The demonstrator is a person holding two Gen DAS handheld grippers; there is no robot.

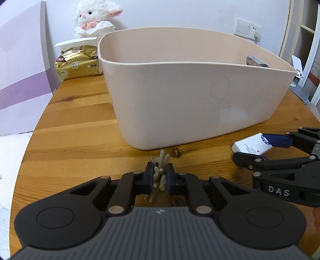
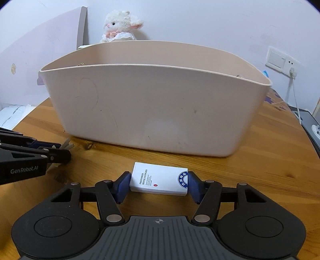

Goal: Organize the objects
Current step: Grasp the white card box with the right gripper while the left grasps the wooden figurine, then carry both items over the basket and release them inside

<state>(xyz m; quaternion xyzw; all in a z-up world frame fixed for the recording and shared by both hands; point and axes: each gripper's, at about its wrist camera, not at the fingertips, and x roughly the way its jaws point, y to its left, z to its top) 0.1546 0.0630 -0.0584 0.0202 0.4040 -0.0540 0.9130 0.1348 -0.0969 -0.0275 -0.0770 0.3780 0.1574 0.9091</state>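
A large beige plastic basket [image 1: 180,96] stands on the wooden table [image 1: 76,140], just beyond both grippers; it also shows in the right wrist view [image 2: 152,112]. My left gripper [image 1: 160,178] is shut on a small olive-green plastic figure [image 1: 160,166], low over the table in front of the basket. My right gripper [image 2: 159,183] is shut on a small white box [image 2: 158,180] with a blue seal, held by its two short ends near the tabletop. In the left wrist view the white box [image 1: 250,145] and right gripper [image 1: 258,149] are at the right.
A gold tissue pack [image 1: 78,64] and a white plush lamb [image 1: 96,18] sit behind the basket at the left. A wall socket with a cable [image 2: 280,62] is at the right. A dark device [image 2: 312,128] lies at the table's right edge.
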